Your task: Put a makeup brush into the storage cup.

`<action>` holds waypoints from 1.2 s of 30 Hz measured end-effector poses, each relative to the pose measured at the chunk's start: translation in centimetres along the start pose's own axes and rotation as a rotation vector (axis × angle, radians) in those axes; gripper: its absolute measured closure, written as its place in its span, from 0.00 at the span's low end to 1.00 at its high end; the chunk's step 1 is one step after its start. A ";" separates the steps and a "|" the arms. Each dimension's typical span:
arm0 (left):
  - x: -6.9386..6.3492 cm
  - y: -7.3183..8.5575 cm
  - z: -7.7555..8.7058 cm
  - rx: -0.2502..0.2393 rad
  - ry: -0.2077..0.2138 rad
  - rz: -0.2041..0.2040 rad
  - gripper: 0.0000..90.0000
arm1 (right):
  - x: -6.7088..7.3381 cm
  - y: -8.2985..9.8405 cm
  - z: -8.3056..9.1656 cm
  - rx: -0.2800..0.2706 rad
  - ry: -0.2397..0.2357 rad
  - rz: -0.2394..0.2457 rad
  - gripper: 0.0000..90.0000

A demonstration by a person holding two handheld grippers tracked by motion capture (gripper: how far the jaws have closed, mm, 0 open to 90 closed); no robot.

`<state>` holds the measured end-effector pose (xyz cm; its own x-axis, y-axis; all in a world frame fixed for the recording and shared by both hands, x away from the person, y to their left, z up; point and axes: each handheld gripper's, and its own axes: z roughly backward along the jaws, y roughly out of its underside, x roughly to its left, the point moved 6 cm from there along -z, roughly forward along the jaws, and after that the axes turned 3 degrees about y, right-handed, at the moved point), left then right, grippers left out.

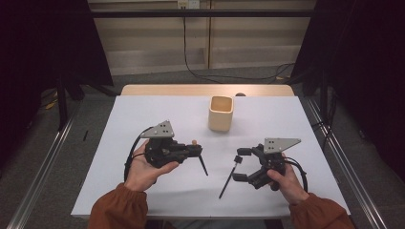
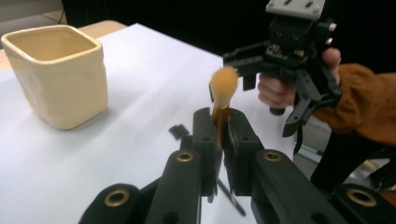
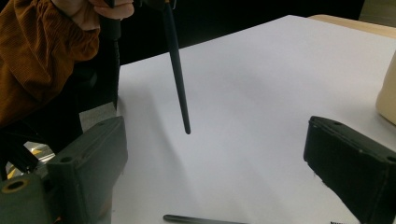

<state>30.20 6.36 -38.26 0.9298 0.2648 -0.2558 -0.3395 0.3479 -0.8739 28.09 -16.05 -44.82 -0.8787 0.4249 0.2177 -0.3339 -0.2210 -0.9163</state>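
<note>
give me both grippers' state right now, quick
Left gripper: shut on the orange-tipped brush, held off the table.
Right gripper: open, holding nothing; a second black brush lies on the table by it.

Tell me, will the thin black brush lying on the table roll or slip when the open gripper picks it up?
The brush looks round and thin, so it may roll. Lying flat on the table, it may slip from the right gripper.

We see a white table (image 1: 143,109) in mid-frame with a wooden edge at its far side, grey carpet floor (image 1: 43,157) around it, dark curtains (image 1: 43,38) at upper left and right, and a pale wall panel (image 1: 153,33) at top centre.
</note>
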 end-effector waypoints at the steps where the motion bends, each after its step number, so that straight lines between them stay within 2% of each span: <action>1: 0.0 0.0 0.0 0.001 -0.009 -0.004 0.94 | 0.0 0.0 0.0 0.000 -0.001 -0.001 0.06; 9: 0.3 0.0 -0.9 0.047 -0.007 0.004 0.94 | 0.0 -0.2 -0.1 0.009 -0.007 0.001 0.06; 11: 0.4 -0.4 -1.0 0.041 0.004 0.010 0.94 | 0.1 -0.3 -0.2 0.013 -0.014 0.003 0.06; 15: 0.2 -0.8 -1.6 0.071 0.026 0.005 0.94 | 0.2 -0.6 -0.5 0.020 -0.023 0.005 0.07; 20: 0.0 -1.0 -2.4 0.082 0.033 -0.004 0.94 | 0.2 -0.9 -0.6 0.028 -0.009 0.009 0.10; 23: -0.1 -1.0 -2.8 0.095 0.042 0.005 0.94 | 0.2 -1.2 -0.7 0.020 -0.001 0.003 0.11; 28: 0.0 -1.3 -3.3 0.097 0.045 0.003 0.94 | 0.7 -1.8 -1.2 0.020 -0.012 0.009 0.12; 31: -0.1 -1.4 -3.5 0.092 0.049 0.003 0.94 | 1.1 -2.1 -1.7 0.022 -0.030 0.019 0.18; 36: -0.3 -1.4 -4.0 0.087 0.054 0.001 0.94 | 1.3 -2.3 -2.4 0.032 -0.043 0.023 0.36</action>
<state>30.98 2.21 -38.62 0.9348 0.2172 -0.2810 -0.3498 0.4253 -0.8348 28.53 -12.84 -43.29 -0.9001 0.3811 0.2112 -0.3231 -0.2584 -0.9104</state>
